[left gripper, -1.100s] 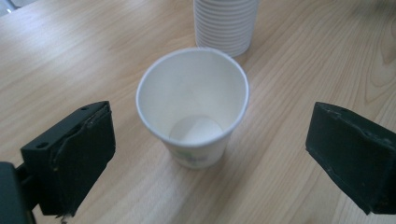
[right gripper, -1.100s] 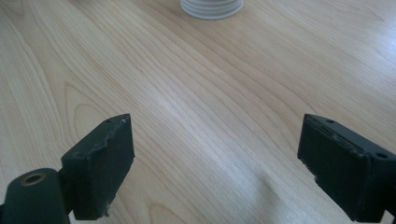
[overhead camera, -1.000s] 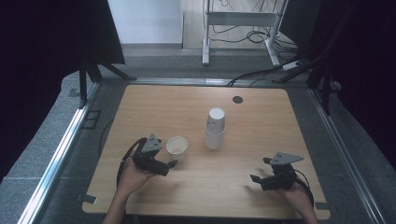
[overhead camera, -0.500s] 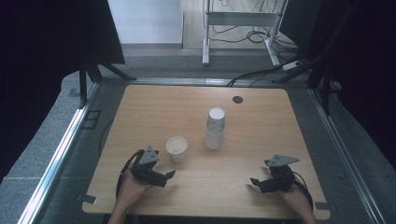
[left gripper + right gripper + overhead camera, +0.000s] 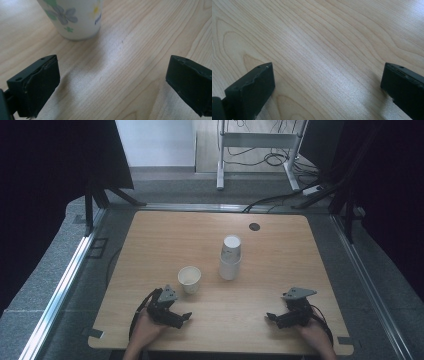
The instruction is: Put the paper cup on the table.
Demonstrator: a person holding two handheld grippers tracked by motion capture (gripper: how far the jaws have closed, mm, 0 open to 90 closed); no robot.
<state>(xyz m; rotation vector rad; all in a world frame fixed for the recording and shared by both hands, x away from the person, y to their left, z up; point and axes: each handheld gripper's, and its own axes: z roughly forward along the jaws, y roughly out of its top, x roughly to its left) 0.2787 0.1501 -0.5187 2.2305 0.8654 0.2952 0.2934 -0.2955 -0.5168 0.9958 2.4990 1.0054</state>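
Observation:
A single white paper cup (image 5: pixel 190 279) stands upright and empty left of the table's middle; in the left gripper view it shows a flower print (image 5: pixel 75 17) just beyond the jaws. A stack of white paper cups (image 5: pixel 230 258) stands to its right. My left gripper (image 5: pixel 181 317) (image 5: pixel 112 85) rests near the front edge, just short of the single cup, open with bare wood between its jaws. My right gripper (image 5: pixel 273 317) (image 5: pixel 327 87) lies at the front right; its jaws have just been opening and now stand wide with nothing between them.
The wooden table (image 5: pixel 165 235) has a small dark round hole (image 5: pixel 254 226) at the back right. Metal rails run along both sides, and cables and a stand's legs lie on the floor behind the table.
My left gripper has drawn back from the single cup toward the front edge and sunk lower. The cup stays where it stood. The right gripper has hardly shifted.

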